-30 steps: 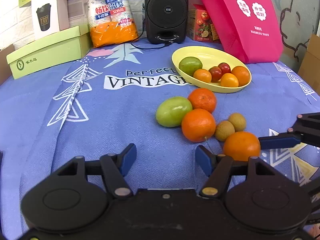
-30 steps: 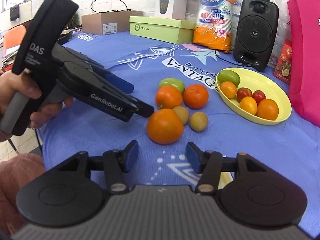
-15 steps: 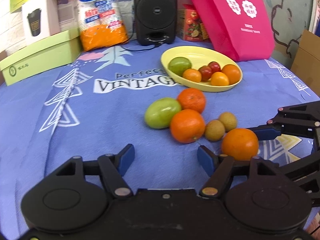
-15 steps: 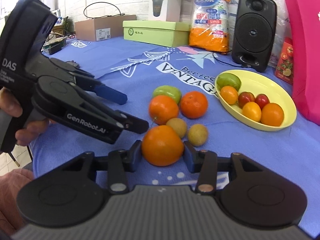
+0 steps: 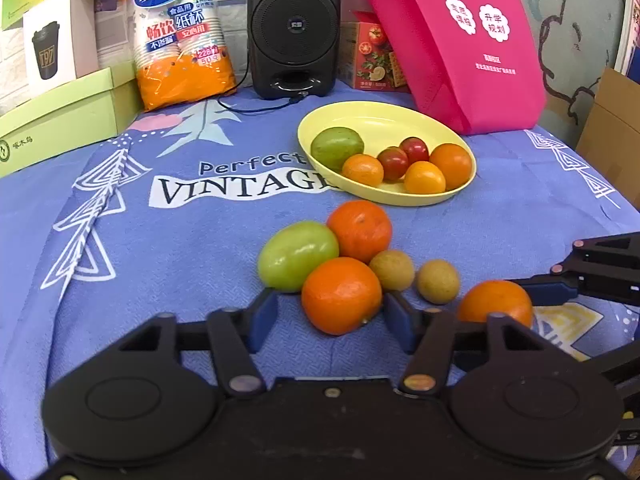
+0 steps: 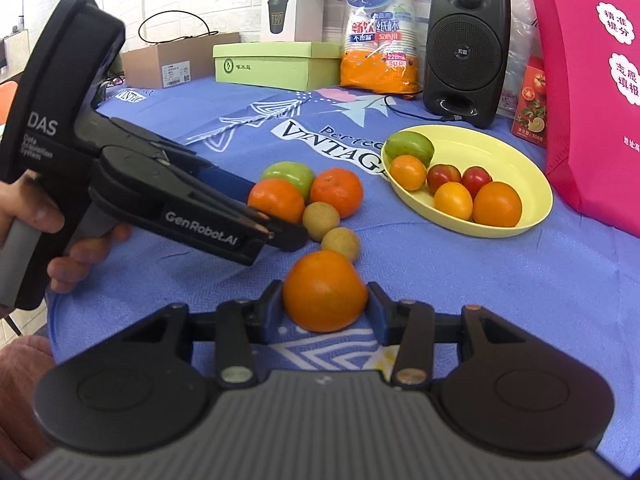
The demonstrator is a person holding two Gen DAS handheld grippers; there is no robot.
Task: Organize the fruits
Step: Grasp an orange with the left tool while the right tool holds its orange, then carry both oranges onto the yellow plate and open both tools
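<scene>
On a blue-clothed tabletop, two hand-held grippers are working a cluster of loose fruit. The right gripper is pinching a lone orange near the front edge, both blue pads pressing its sides. The left gripper is closing around a second orange; its right pad is touching the fruit while its left pad is standing clear.

Crowding that second orange are a green fruit, lying with its long axis slanting up toward the right, a third orange behind it, and two small brown fruits sitting side by side just to its right.

Toward the back of the tabletop, a yellow oval plate is holding six fruits: one green, three orange and two red. Lining the back edge are a black speaker, an orange pack of paper cups, a green box and a pink bag. A hand is gripping the left tool's handle.
</scene>
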